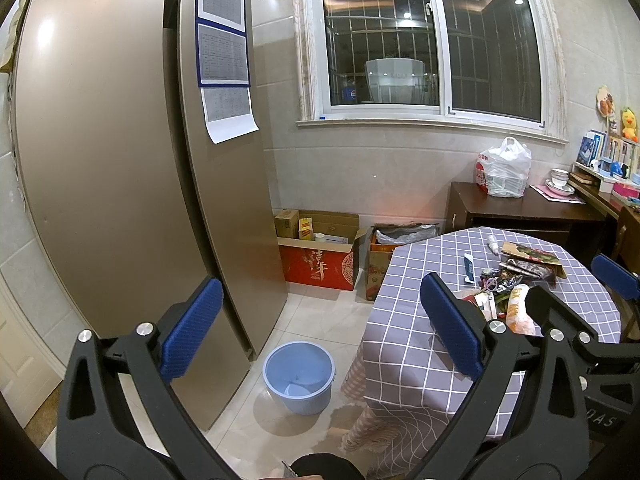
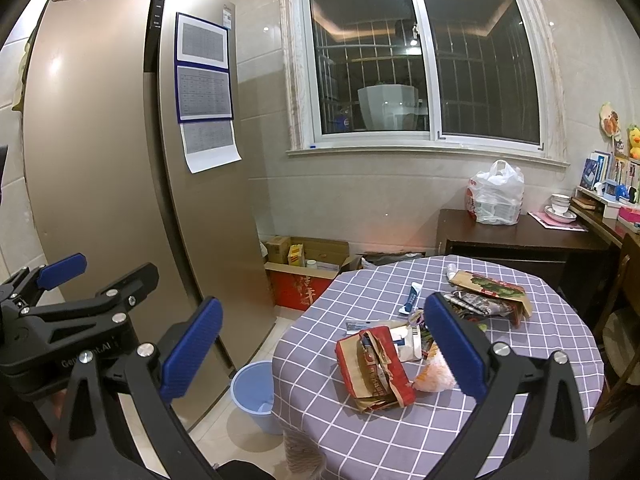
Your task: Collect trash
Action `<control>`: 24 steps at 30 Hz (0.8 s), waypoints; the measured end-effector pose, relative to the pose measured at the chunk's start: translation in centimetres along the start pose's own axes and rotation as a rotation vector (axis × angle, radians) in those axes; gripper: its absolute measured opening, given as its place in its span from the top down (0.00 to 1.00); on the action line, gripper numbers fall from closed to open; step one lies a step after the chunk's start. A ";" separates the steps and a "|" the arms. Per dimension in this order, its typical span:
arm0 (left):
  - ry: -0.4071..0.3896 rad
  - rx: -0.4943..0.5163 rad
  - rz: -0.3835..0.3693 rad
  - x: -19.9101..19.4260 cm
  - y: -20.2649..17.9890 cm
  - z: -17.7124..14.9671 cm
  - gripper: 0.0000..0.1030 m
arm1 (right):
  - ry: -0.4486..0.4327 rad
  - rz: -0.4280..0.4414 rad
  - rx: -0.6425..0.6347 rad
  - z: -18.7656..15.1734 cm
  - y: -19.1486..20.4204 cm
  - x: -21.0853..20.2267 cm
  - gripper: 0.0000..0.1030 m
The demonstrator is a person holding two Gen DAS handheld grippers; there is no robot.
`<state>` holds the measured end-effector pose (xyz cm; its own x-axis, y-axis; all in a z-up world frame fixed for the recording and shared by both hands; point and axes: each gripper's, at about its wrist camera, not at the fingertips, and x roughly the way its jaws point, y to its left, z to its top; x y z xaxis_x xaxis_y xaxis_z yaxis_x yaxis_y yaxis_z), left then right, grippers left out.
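Observation:
Trash lies on the round table with the purple checked cloth [image 2: 360, 432]: a crumpled red and brown paper bag [image 2: 372, 368], an orange-white wrapper [image 2: 434, 376], a brown printed paper bag [image 2: 492, 288], dark wrappers [image 2: 476, 304] and a blue-white tube [image 2: 410, 298]. My right gripper [image 2: 320, 348] hangs open above the table's near-left part, empty. My left gripper [image 1: 320, 328] is open and empty, held over the floor left of the table. The light blue bucket [image 1: 298, 376] stands on the floor by the table. The left gripper [image 2: 60, 276] also shows in the right wrist view.
A tall gold fridge [image 1: 120, 160] fills the left. Cardboard boxes [image 1: 320, 252] sit against the far wall under the window. A dark wooden side cabinet [image 2: 520, 240] carries a white plastic bag [image 2: 496, 196] and bowls [image 2: 560, 204]. A chair [image 2: 624, 300] stands at the right.

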<state>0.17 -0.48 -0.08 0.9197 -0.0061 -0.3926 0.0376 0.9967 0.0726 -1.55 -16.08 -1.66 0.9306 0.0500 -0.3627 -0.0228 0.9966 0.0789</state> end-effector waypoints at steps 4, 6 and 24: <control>0.001 0.000 0.000 0.0 0.0 0.0 0.06 | 0.001 0.000 0.001 0.0 0.0 0.0 0.04; 0.001 0.000 0.000 0.0 0.1 0.0 0.06 | 0.000 0.001 0.001 -0.1 0.2 0.0 0.04; 0.003 0.002 0.000 0.1 0.0 -0.1 0.06 | 0.005 0.005 0.011 -0.1 0.0 0.0 0.04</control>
<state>0.21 -0.48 -0.22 0.9186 -0.0061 -0.3952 0.0385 0.9965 0.0742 -1.54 -16.05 -1.72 0.9287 0.0555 -0.3667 -0.0237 0.9956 0.0906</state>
